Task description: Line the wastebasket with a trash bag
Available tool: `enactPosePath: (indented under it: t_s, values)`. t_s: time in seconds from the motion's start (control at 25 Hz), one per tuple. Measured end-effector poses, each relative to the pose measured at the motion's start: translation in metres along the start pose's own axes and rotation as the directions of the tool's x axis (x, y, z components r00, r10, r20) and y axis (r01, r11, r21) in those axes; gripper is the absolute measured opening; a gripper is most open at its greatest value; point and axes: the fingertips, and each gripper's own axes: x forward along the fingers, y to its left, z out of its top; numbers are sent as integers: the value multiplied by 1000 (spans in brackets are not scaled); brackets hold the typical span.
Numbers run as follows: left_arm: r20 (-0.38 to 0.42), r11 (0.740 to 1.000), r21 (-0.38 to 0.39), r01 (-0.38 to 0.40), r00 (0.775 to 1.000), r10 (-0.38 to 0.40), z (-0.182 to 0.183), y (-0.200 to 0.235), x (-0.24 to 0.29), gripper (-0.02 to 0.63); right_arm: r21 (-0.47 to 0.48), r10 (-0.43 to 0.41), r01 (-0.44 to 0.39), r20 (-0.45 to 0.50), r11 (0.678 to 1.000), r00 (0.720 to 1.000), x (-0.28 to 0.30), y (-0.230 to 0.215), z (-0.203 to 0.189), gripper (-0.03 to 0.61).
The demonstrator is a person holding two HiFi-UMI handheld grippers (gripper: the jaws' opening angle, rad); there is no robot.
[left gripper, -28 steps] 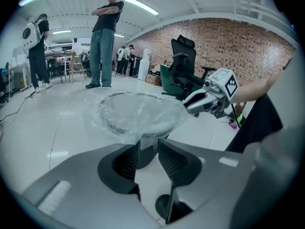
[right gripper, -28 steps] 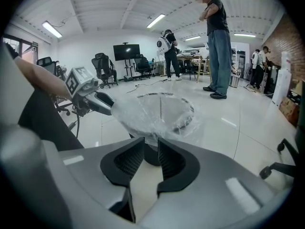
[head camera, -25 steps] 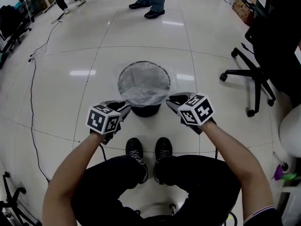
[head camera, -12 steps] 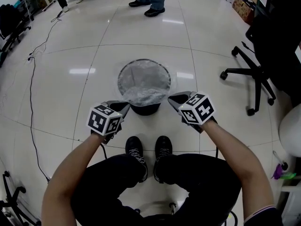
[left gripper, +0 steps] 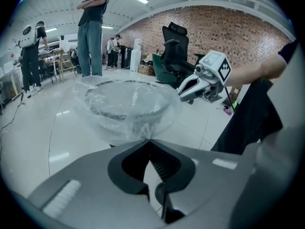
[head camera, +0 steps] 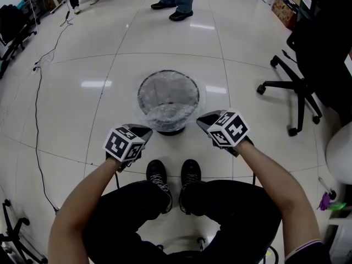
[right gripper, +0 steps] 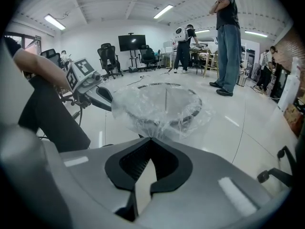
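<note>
A round dark wastebasket (head camera: 169,130) stands on the floor just past my feet, and a clear trash bag (head camera: 165,113) is draped in and over its rim. My left gripper (head camera: 145,130) is at the near left of the rim, my right gripper (head camera: 201,120) at the near right. In the left gripper view the jaws meet at the tips (left gripper: 149,140) with a pinch of bag film (left gripper: 128,111) between them. The right gripper (right gripper: 151,138) is likewise shut on the bag's edge (right gripper: 162,111). The film fans out from both pinches over the basket's mouth.
A black office chair (head camera: 300,76) stands on its wheeled base to the right. A person's legs (head camera: 177,1) are beyond the basket. A cable (head camera: 38,87) runs along the floor at the left. My shoes (head camera: 170,175) are just short of the basket.
The left gripper has moved down and toward me. The bag film that lay bunched across the near part of the mouth is now pulled down over the near rim, and the basket's inside shows more.
</note>
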Motion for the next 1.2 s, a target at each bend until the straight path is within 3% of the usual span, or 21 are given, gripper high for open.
enactPosePath:
  t_s: [0.32, 0.84, 1.0, 1.2]
  values:
    - [-32, 999, -47, 17, 999, -18, -13, 12, 24, 11, -41, 17, -18, -41, 999, 999, 20, -5, -14, 2]
    - [6, 996, -83, -16, 1000, 16, -14, 38, 44, 11, -16, 9, -9, -5, 1000, 1000, 41, -23, -14, 2]
    - [-18, 998, -66, -1, 1000, 0, -18, 33, 43, 12, -12, 10, -10, -4, 1000, 1000, 39, -22, -13, 2]
    - [-58, 999, -43, 21, 998, -23, -31, 26, 32, 67, 4, 28, -28, 2, 1000, 1000, 28, -19, -16, 92]
